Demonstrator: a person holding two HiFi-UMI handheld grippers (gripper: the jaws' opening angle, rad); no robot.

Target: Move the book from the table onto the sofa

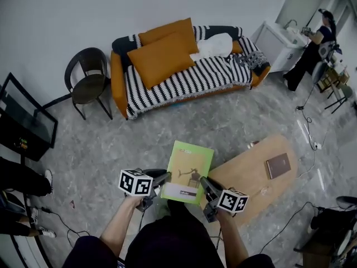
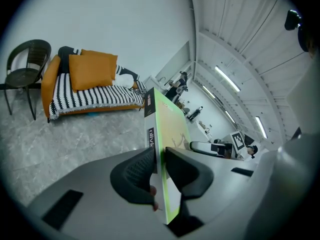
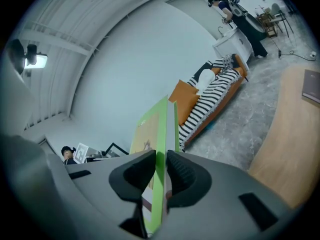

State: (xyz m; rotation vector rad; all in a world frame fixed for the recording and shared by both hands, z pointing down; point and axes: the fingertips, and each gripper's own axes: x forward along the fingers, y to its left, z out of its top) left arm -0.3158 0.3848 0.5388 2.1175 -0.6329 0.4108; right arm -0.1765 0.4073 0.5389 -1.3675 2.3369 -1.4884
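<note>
Far left: black round-backed chair (image 1: 88, 81), out of my path. Right of it, against the far wall, is the orange sofa with a black-and-white striped throw (image 1: 116, 82). Two orange cushions (image 1: 162, 52) take its left half and a white cloth (image 1: 215, 46) lies further right. The striped seat in front of the cushions looks free, so that's my drop zone.

Left gripper (image 1: 165, 176): jaws clenched on the near left corner of the thin green paperback book (image 1: 188, 171), pads pressing both faces. The book is off the counter, in the air over the grey floor near me, cover up. The sofa is well apart on the far side. Right gripper (image 1: 204, 182): jaws likewise clamped on the near right corner, green edge between the pads.

Right of that: light wooden oval counter (image 1: 248, 177) with a small brown notebook (image 1: 278, 166) on it. Not my target, as I read it.

Step in hand, my read: carry phase. Pickup is done, placement isn't. Next I move both grippers toward the sofa together, level and at the same spacing so the book doesn't twist out. Then I lower it onto the striped seat before letting go. Risk: only the near edge is gripped, so the far end may sag.
</note>
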